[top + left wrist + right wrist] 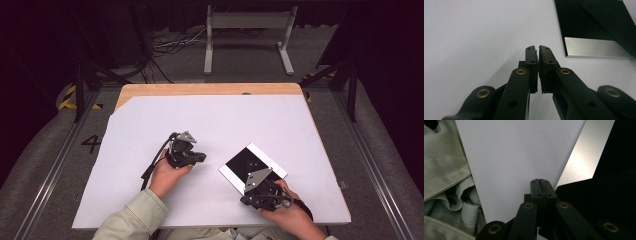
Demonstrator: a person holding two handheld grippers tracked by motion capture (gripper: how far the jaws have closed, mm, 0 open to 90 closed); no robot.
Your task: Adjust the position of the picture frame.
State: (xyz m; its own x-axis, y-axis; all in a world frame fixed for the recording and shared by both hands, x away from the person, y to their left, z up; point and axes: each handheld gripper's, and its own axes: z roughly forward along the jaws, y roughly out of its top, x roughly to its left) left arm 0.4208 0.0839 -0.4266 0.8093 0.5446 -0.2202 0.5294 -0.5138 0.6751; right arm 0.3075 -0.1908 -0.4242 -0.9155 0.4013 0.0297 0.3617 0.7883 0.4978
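Left gripper (538,50) fingers nearly closed, a slit apart, empty; right gripper (540,181) fingers pressed together, empty, beside the black panel (248,162).

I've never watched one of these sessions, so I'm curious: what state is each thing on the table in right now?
Black panel with silver edges: lying flat on the white sheet, nothing gripping it.
Left tool: jaws almost shut with a thin gap, nothing between them, resting off to the panel's side.
Right tool: jaws fully shut, holding nothing, at the panel's near corner.
White sheet: spread flat over the wooden table.
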